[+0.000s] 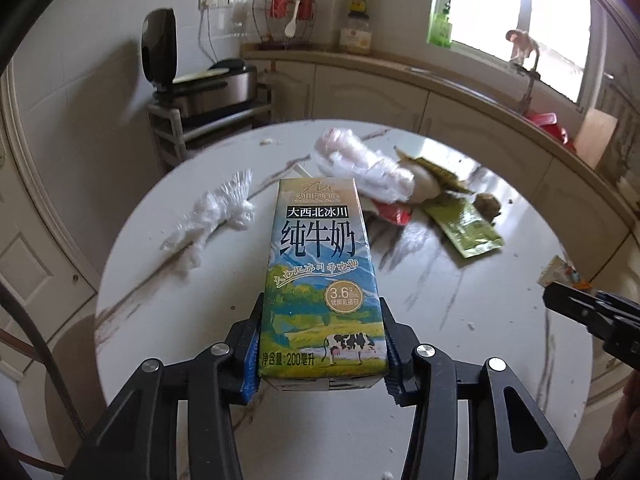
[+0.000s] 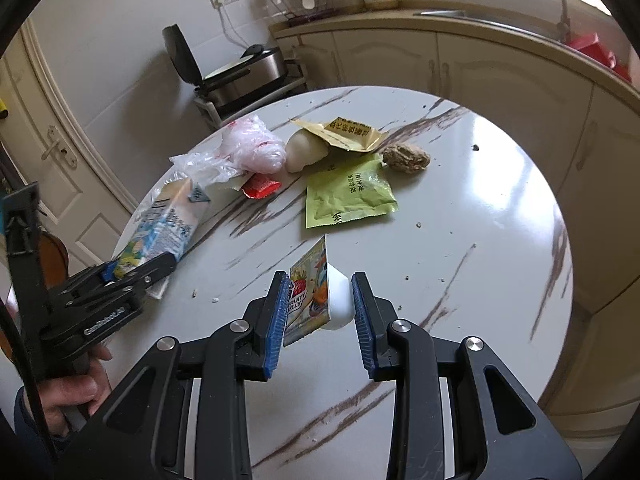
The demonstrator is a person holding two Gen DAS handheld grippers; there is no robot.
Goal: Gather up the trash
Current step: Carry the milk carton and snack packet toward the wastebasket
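My left gripper is shut on a milk carton with a cow print, held over the round marble table; the carton also shows in the right wrist view, as does the left gripper. My right gripper is closed around a white jelly cup with a peeled fruit-print lid. The right gripper shows at the right edge of the left wrist view. Other trash lies beyond: a green packet, a yellow packet, a red wrapper, crumpled plastic bags, a brown lump.
A twisted clear plastic wrap lies left of the carton. A white round item sits by the yellow packet. Crumbs dot the table. Behind are cream cabinets, a grill appliance on a rack, and a door.
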